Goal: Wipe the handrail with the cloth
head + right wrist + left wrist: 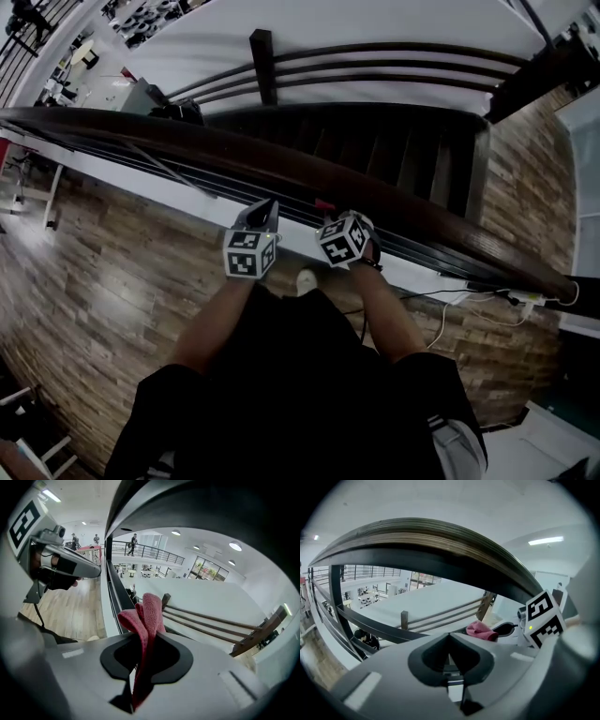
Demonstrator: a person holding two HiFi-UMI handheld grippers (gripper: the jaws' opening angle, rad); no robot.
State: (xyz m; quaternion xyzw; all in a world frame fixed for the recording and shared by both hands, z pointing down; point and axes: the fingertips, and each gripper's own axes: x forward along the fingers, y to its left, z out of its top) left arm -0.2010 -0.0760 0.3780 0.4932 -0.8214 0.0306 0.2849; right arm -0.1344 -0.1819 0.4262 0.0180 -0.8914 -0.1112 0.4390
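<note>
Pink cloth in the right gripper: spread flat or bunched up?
Bunched up. The pink terry cloth rises in crumpled folds, pinched in the shut right gripper.

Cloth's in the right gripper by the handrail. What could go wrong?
The cloth pokes from the right gripper only as a narrow bunch, so hard gripper parts might scrape the handrail.
If it slips free, it could fall past the rail onto the stairs below.
The shut, empty left gripper sits close and might bump it.
</note>
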